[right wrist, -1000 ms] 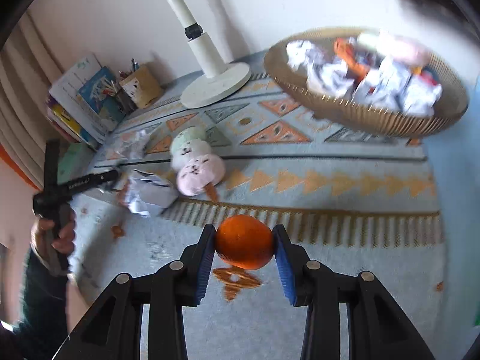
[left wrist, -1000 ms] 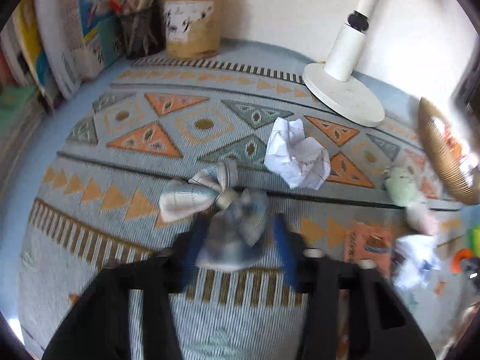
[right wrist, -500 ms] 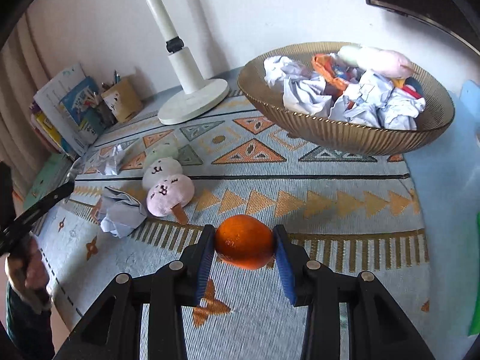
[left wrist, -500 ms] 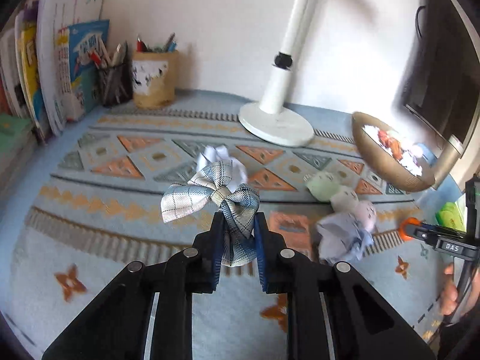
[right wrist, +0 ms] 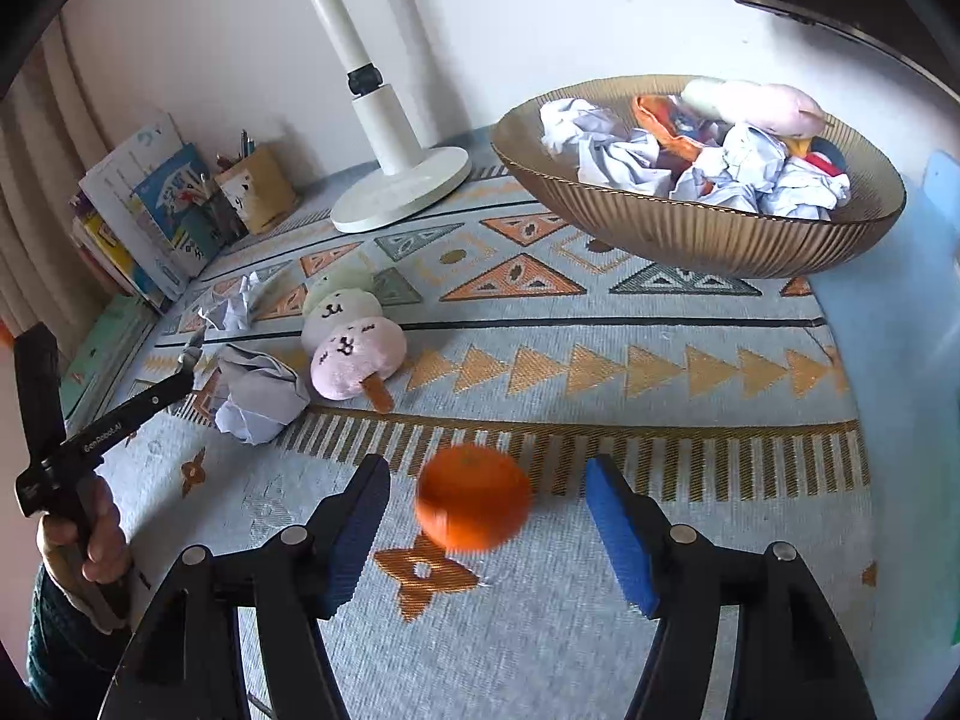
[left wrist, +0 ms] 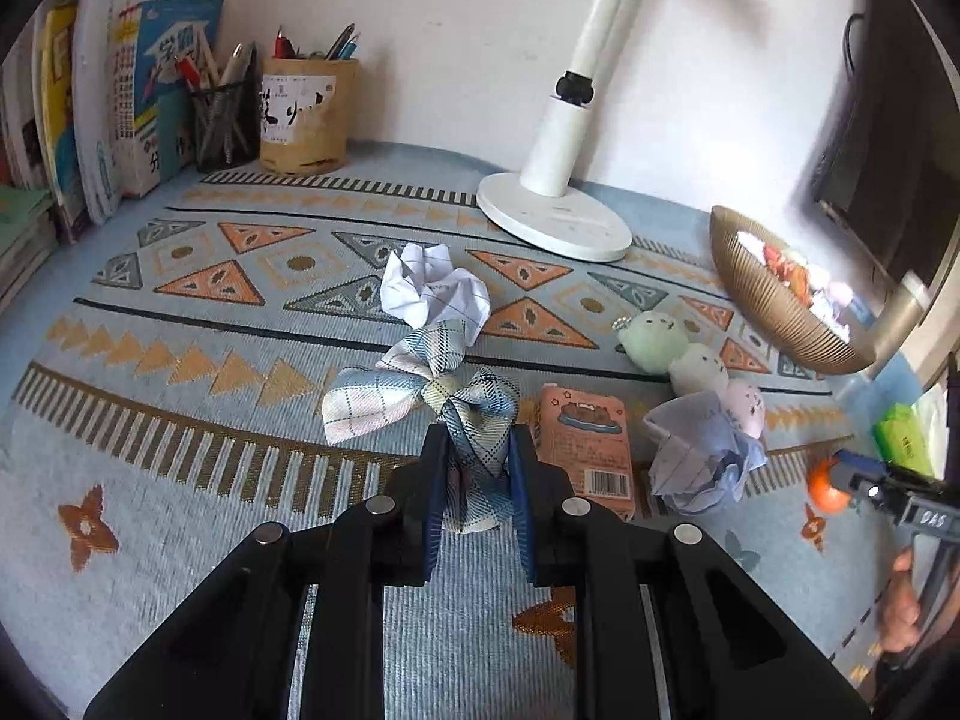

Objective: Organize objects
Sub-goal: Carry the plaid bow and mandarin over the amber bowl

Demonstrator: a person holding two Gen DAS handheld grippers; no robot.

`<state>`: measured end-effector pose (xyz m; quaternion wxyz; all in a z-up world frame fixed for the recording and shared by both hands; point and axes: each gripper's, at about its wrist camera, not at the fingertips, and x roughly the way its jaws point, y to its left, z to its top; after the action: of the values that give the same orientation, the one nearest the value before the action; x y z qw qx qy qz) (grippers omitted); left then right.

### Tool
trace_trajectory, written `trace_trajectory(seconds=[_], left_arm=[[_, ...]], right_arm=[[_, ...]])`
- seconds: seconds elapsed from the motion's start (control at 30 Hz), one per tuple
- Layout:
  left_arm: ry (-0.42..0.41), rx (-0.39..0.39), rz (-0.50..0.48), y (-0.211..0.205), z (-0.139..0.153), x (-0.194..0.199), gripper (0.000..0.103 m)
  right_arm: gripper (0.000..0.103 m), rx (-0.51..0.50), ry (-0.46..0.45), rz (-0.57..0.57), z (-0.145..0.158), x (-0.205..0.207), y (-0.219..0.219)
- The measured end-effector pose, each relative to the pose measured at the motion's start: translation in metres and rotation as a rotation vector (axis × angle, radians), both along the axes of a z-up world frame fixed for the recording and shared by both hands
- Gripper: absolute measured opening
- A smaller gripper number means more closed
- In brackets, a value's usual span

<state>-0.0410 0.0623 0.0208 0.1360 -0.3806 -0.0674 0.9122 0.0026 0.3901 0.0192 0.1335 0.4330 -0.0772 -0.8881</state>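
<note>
My left tool (left wrist: 477, 468): clenched on the tail of a plaid fabric bow (left wrist: 420, 387), held above the patterned mat (left wrist: 198, 324), with an orange packet (left wrist: 585, 444) just to its right and a crumpled paper ball (left wrist: 432, 294) beyond. My right tool (right wrist: 486, 516): released, blue pads wide apart, a blurred orange (right wrist: 473, 495) between them touching neither. Farther out: three-ball plush skewer (right wrist: 351, 339), a second crumpled paper (right wrist: 258, 393), and a ribbed gold bowl (right wrist: 690, 228) holding paper wads and toys.
</note>
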Motion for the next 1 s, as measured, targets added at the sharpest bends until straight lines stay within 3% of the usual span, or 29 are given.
trace_trajectory(seconds=[0.1, 0.17, 0.27, 0.37, 0.6, 0.77, 0.87, 1.0], left_arm=[[-0.004, -0.007, 0.002, 0.001, 0.0, 0.0, 0.017], [-0.007, -0.016, 0.004, 0.002, -0.001, 0.0, 0.017], [-0.013, -0.032, 0.002, 0.004, -0.001, -0.001, 0.017], [-0.021, -0.046, -0.002, 0.005, -0.003, -0.002, 0.017], [-0.031, -0.069, 0.015, 0.007, -0.004, -0.003, 0.017], [0.009, -0.076, 0.025, 0.018, 0.013, 0.009, 0.017], [0.071, -0.016, -0.053, 0.051, 0.047, 0.009, 0.017], [0.133, 0.045, -0.196, 0.111, 0.085, -0.012, 0.017]], right_arm=[[0.064, 0.061, -0.017, 0.011, -0.005, 0.001, -0.012], [0.053, 0.067, -0.031, 0.046, -0.008, 0.004, -0.017], [0.053, 0.073, -0.024, 0.04, -0.009, 0.017, -0.016], [0.044, 0.037, -0.004, 0.024, -0.006, 0.023, -0.009], [0.042, -0.007, -0.046, 0.004, -0.008, 0.014, -0.004], [0.038, -0.113, -0.061, -0.022, -0.003, 0.019, 0.013], [0.038, -0.169, -0.008, -0.054, 0.022, 0.018, 0.035], [0.038, -0.16, 0.178, -0.139, 0.084, 0.008, 0.066]])
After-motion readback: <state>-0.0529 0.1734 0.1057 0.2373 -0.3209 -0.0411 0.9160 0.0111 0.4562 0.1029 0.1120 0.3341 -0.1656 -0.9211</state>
